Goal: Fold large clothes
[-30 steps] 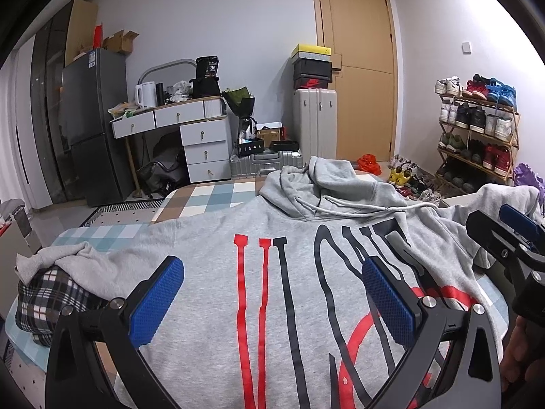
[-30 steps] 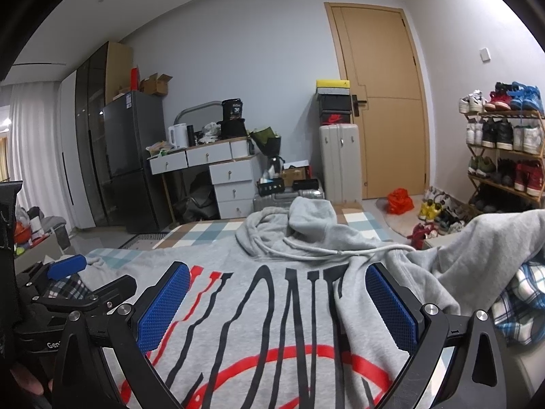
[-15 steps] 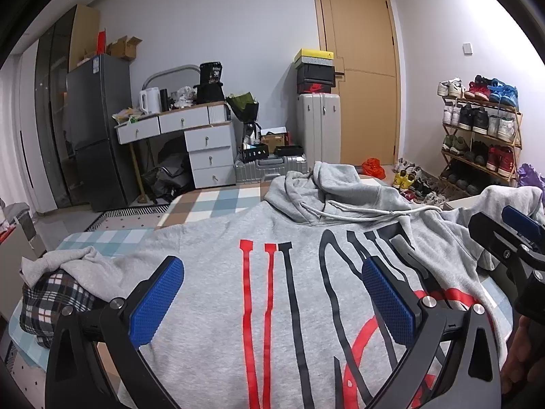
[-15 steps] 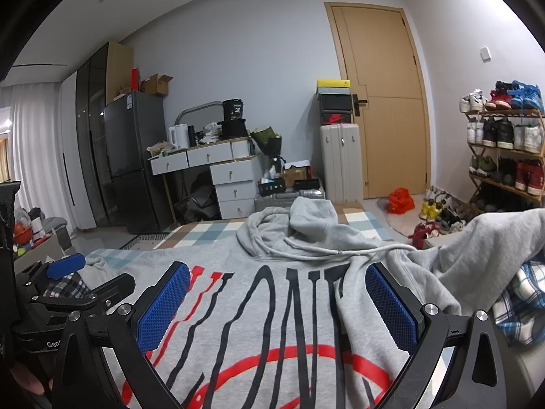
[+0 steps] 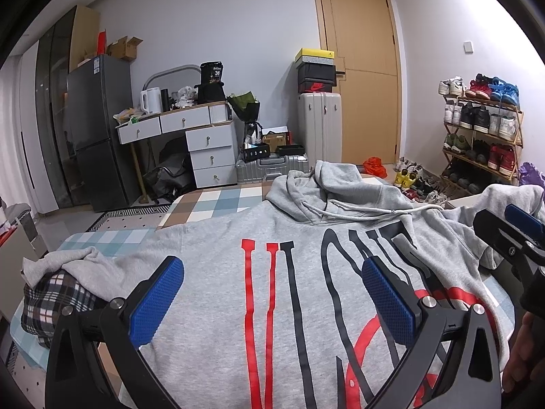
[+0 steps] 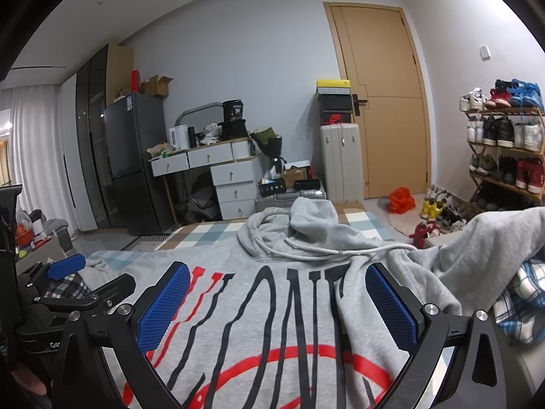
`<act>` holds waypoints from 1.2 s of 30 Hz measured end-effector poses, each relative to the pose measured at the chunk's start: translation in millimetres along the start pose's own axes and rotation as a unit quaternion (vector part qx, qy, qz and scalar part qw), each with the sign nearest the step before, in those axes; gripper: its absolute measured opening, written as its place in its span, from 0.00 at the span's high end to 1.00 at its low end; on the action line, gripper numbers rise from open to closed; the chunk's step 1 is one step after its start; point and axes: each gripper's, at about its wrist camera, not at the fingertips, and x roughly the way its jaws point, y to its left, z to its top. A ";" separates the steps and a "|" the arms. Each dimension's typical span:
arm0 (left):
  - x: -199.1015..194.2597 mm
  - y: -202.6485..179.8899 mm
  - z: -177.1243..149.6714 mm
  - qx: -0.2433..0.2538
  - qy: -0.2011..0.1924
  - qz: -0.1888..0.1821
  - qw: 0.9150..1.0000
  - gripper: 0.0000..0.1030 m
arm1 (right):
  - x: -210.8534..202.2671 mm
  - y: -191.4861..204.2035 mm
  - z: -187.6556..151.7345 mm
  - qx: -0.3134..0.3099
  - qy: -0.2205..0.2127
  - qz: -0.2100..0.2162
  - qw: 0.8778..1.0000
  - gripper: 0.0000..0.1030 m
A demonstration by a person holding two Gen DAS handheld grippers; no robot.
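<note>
**Big soft hoodie, ready to fold**

At the bottom of each view, the left hand-held gripper (image 5: 272,301) and right hand-held gripper (image 6: 277,301) are wide apart, holding nothing. The gray hoodie (image 5: 211,293) lies flat on the checked bed (image 5: 218,201). It looks floppy and thick. Pinch a sleeve (image 6: 477,248) or shoulder edge.

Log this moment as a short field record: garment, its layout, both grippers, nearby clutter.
garment: grey hoodie, printed side up, red and black lettering
surface: checked bed cover
hood: crumpled at the far end, drawstring trailing across the chest
sleeves: spread out to both sides, not yet folded
left gripper: open, above the hoodie, holding nothing
right gripper: open, above the hoodie, holding nothing
clutter: plaid cloth under the left sleeve
</note>
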 end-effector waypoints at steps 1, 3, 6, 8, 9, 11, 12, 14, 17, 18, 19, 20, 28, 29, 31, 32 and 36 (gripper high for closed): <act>-0.1 0.3 -0.3 -0.001 0.001 0.000 1.000 0.01 | 0.0 -0.4 -0.1 0.000 0.000 0.000 1.000 0.00; -0.1 0.9 -0.6 -0.002 0.002 0.000 1.000 0.01 | 0.0 -0.6 -0.3 0.000 0.000 0.000 1.000 0.00; -0.2 0.5 -1.0 -0.001 0.002 0.000 1.000 0.01 | -0.3 -0.9 -0.3 0.002 0.000 -0.001 1.000 0.00; 0.0 0.7 -0.9 -0.002 0.002 -0.002 1.000 0.01 | -0.3 -0.9 -0.1 0.002 0.000 -0.002 1.000 0.00; 0.0 0.5 -1.3 -0.002 0.003 -0.002 1.000 0.01 | -0.1 -1.1 -0.3 0.003 -0.001 -0.002 1.000 0.00; 0.3 0.5 -1.4 -0.002 0.004 -0.002 1.000 0.01 | 0.0 -1.8 -0.6 0.005 -0.001 -0.002 1.000 0.00; 0.3 0.1 -1.3 -0.002 0.004 -0.002 1.000 0.01 | 0.1 -2.1 -0.8 0.005 0.000 -0.002 1.000 0.00; 0.3 0.1 -1.2 -0.002 0.004 -0.003 1.000 0.01 | 0.1 -1.8 -0.9 0.005 0.000 -0.003 1.000 0.00; 0.8 1.1 -1.3 -0.003 0.005 -0.004 1.000 0.01 | 0.3 -4.7 -1.0 0.008 -0.001 -0.005 1.000 0.00; 0.9 0.7 -1.5 -0.003 0.005 -0.004 1.000 0.01 | 0.3 -7.6 -0.5 0.014 -0.001 -0.008 1.000 0.00; 1.2 1.0 -1.7 -0.004 0.006 -0.004 1.000 0.01 | 0.0 -10.8 0.2 0.020 -0.002 -0.011 1.000 0.00; 1.7 1.0 -1.8 -0.005 0.007 -0.005 1.000 0.01 | -0.6 -13.7 0.6 0.025 -0.003 -0.012 1.000 0.00; 6.8 -4.7 -4.0 0.001 0.038 -0.035 0.999 0.01 | -25.6 -120.8 18.3 0.172 0.027 -0.034 0.984 0.00; 6.4 -7.3 -3.9 0.005 0.040 -0.036 0.999 0.01 | -31.8 -134.8 21.1 0.183 0.032 -0.041 0.982 0.00; 3.9 -14.4 -4.9 0.018 0.037 -0.035 0.999 0.01 | -52.4 -176.5 30.2 0.214 0.037 -0.059 0.974 0.00; 3.2 -16.9 -5.1 0.021 0.038 -0.037 0.998 0.01 | -59.2 -191.6 34.6 0.224 0.038 -0.063 0.972 0.00; 3.6 -26.1 -6.8 0.029 0.047 -0.052 0.997 0.01 | -84.7 -283.8 39.5 0.335 0.061 -0.084 0.936 0.00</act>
